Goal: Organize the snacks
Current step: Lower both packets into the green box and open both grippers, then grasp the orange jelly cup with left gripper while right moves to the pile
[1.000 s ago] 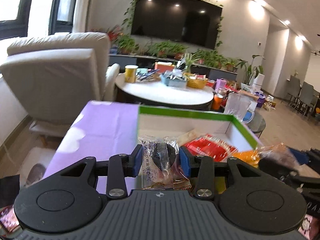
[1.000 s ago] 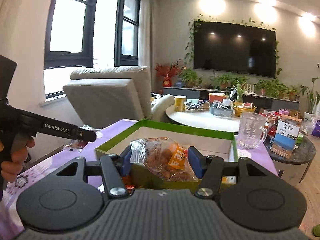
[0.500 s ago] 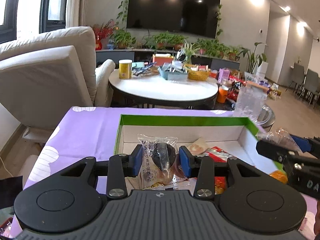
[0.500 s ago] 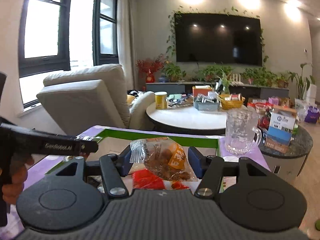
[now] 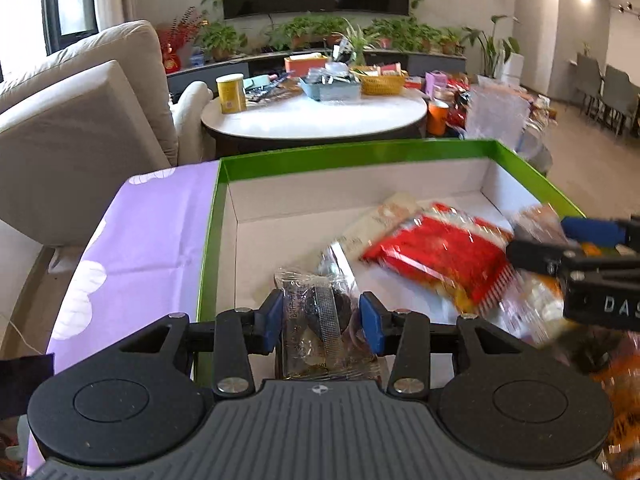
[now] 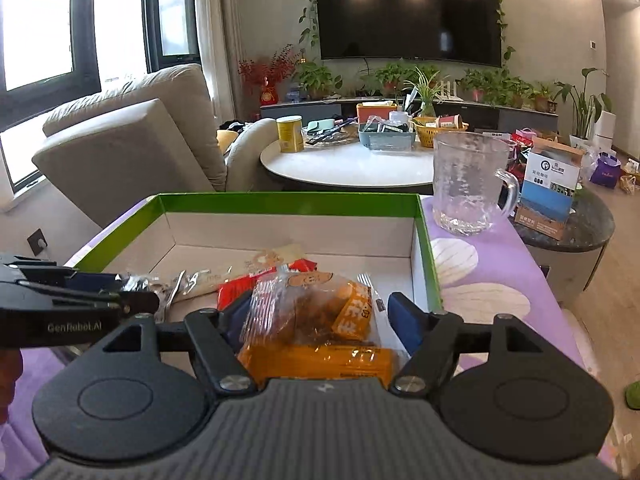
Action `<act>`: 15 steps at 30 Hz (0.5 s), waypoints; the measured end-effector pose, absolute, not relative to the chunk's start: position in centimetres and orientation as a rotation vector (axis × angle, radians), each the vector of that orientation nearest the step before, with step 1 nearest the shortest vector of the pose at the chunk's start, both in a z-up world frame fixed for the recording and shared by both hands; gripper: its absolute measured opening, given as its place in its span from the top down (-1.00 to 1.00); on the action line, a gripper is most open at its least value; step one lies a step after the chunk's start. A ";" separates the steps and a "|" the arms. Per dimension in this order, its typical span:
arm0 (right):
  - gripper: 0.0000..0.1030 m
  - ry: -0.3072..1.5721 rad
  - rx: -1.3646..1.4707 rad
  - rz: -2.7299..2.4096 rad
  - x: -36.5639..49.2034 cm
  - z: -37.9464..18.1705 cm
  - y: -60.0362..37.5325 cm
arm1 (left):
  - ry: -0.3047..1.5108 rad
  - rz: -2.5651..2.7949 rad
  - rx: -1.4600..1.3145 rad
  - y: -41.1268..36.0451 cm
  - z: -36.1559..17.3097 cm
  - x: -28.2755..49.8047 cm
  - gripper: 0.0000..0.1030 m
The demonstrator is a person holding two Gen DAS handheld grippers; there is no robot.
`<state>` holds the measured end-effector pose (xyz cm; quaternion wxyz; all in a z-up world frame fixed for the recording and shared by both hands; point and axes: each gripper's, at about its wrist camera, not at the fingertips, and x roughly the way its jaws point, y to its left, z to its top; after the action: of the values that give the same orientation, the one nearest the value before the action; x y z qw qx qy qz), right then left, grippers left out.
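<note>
**Left wrist view: two snack packets brought over the green box**

Left wrist view shows the clear plastic packet with a dark round snack inside [image 5: 320,320] between the blue pads of the left gripper [image 5: 322,322], low over the near part of the shallow cardboard box with green rim and white inside [image 5: 224,184]. The jaws have just been opening, and a small gap shows at each pad, so I judge the packet is being let go, not squeezed. It hangs close above the box floor, probably so that it drops a short way and lands flat.

Right wrist view shows the right gripper [image 6: 316,316] with the transparent packet of brown pieces with an orange label [image 6: 308,312] between its pads. The left pad touches the packet, but the right pad stands clearly apart from it, so the claw looks opened around it. This packet is also over the near edge of the box.

Inside the box already lie a shiny red foil packet [image 5: 440,256] and a pale long wrapper [image 5: 384,216]. The box stands on a purple tablecloth with white ovals [image 5: 152,232], and a clear glass mug [image 6: 468,184] stands just beside the box.
</note>
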<state>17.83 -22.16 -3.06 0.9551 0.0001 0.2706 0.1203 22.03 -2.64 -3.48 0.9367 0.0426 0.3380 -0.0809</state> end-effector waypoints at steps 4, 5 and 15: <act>-0.12 0.535 -0.008 0.228 16.1 -2.6 -22.4 | 0.673 -0.150 0.029 -1.6 -3.0 20.3 0.23; -0.12 0.533 -0.016 0.221 15.7 -2.4 -22.4 | 0.666 -0.144 0.018 -1.3 -2.9 19.9 0.23; -0.12 0.511 0.008 0.225 12.1 -1.6 -22.7 | 0.536 -0.180 0.048 0.3 -1.6 14.0 0.19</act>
<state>12.13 -22.72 -1.57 0.9613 0.0040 0.2520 0.1112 14.01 0.33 -1.56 0.9600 0.0235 0.2646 -0.0889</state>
